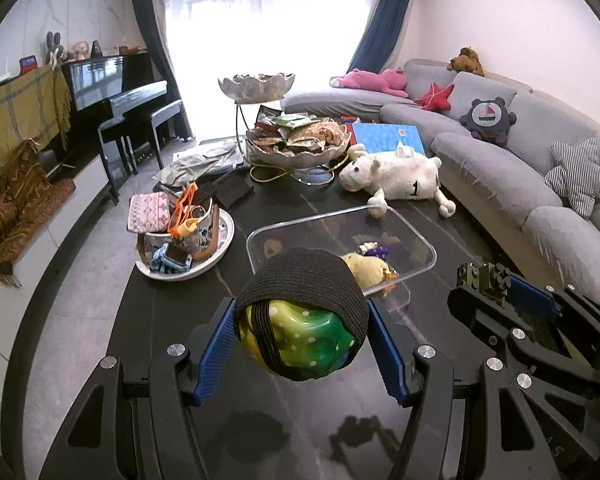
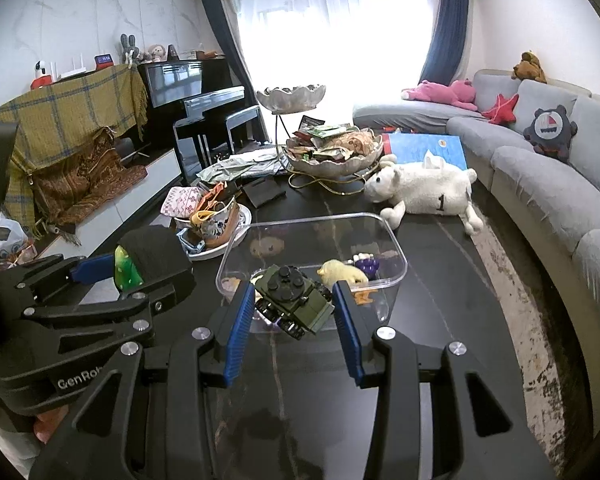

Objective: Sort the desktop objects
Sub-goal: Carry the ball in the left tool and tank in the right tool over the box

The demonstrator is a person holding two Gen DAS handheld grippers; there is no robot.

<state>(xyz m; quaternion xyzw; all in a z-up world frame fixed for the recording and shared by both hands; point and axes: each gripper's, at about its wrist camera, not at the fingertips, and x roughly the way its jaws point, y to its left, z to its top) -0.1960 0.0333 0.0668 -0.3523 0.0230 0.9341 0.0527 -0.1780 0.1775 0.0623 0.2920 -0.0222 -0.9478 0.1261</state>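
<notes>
My left gripper (image 1: 300, 324) is shut on a green-yellow dotted toy with a black knitted cap (image 1: 300, 316), held above the dark table just short of the clear plastic box (image 1: 420, 240). It also shows in the right wrist view (image 2: 140, 264). My right gripper (image 2: 292, 308) is shut on a green brick-built tank (image 2: 292, 300), held over the near rim of the clear box (image 2: 392, 240). The box holds a yellow plush chick (image 2: 340, 272), a purple toy (image 2: 366, 264) and a small brown thing (image 2: 265, 246). The right gripper with the tank appears at the right of the left wrist view (image 1: 484, 284).
A white dish with a patterned cup, pouch and orange scissors (image 1: 184, 228) stands left of the box. A two-tier snack bowl stand (image 1: 296, 140) and a white plush sheep (image 1: 396, 178) lie behind it. A grey sofa (image 1: 500, 176) runs along the right.
</notes>
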